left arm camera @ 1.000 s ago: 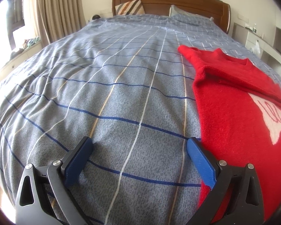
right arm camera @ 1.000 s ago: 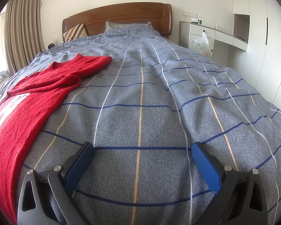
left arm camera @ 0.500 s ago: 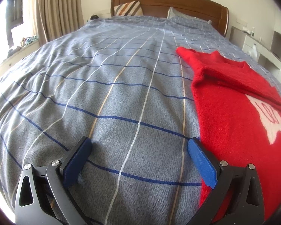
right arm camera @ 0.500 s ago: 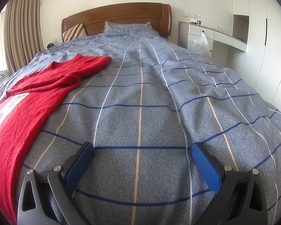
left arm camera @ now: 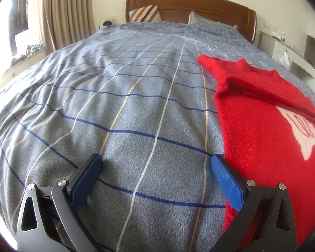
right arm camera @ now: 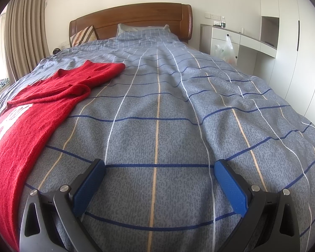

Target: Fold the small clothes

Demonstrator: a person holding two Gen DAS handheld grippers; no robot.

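Note:
A red knitted sweater (left arm camera: 260,130) with a white motif lies flat on the bed, one sleeve folded across its chest. It fills the right side of the left wrist view and the left side of the right wrist view (right arm camera: 25,124). My left gripper (left arm camera: 155,163) is open low over the grey checked duvet (left arm camera: 124,109); its right blue fingertip (left arm camera: 222,172) sits at the sweater's left edge. My right gripper (right arm camera: 159,168) is open over bare duvet (right arm camera: 178,115), to the right of the sweater, with nothing between its fingers.
A wooden headboard (right arm camera: 136,19) with pillows (left arm camera: 145,13) stands at the far end. Curtains and a window (left arm camera: 58,12) lie to the left. White cabinets and a desk with a hanging plastic bag (right arm camera: 224,50) line the right side.
The left gripper has drifted slightly, so the sweater sits a little further right and the headboard lower in its view. The right gripper view is nearly unchanged. Both stay open.

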